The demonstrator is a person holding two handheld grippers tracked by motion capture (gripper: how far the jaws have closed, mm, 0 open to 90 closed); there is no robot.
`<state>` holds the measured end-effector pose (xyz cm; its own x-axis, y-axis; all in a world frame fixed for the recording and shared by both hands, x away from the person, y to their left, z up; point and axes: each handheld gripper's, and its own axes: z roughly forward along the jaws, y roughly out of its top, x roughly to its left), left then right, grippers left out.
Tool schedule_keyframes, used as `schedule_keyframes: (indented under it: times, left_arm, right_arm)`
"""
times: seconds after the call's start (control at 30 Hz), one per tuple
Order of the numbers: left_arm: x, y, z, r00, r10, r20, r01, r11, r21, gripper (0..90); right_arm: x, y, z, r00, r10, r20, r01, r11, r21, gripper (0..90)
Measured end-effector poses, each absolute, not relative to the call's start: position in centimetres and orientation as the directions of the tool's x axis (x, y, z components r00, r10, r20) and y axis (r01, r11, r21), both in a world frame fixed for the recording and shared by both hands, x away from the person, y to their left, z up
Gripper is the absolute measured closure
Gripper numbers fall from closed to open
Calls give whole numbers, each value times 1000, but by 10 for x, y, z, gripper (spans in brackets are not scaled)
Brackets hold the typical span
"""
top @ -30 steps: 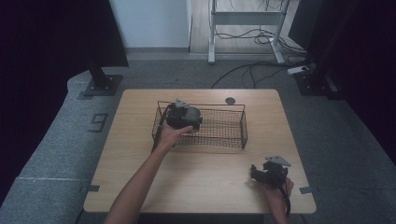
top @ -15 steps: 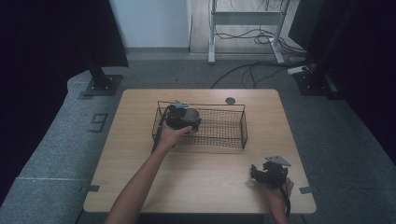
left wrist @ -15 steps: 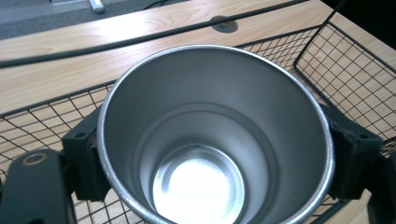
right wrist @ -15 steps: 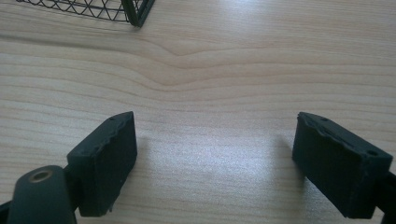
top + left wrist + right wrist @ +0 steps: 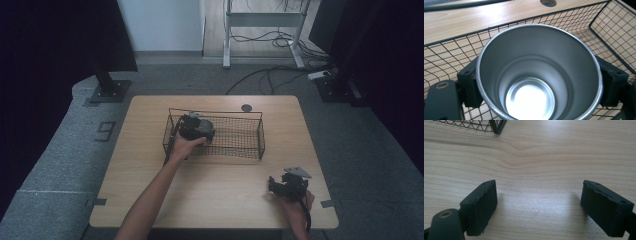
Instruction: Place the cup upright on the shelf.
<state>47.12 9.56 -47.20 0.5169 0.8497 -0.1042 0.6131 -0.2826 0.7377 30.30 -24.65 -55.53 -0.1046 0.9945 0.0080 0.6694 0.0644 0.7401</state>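
steel cup (image 5: 537, 75) | in wire basket (image 5: 609, 30) | left gripper (image 5: 192, 127) clamps it | base cut off

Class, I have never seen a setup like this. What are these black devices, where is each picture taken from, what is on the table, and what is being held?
There is no robot here. A person holds hand-operated tongs in each hand. The high view looks down on a wooden table from above the person. On it stands a black wire basket. The left tongs are at the basket's left end; the right tongs sit near the table's front right corner. The other two pictures come from cameras riding on the tongs. In the left gripper view, the jaws clamp a shiny metal cup, seen from above its open mouth, inside the basket. In the right gripper view, the jaws stand wide open above bare wood, holding nothing.
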Motion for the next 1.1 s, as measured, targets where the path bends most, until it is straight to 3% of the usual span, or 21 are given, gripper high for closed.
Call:
schedule_keyframes:
  times: [1.1]
  left_arm:
    - [475,93,-492,499,863,-85,656,-311,688,139]
  right_arm:
    - [303,-246,-555,-105,994,8,669,64,740,137]
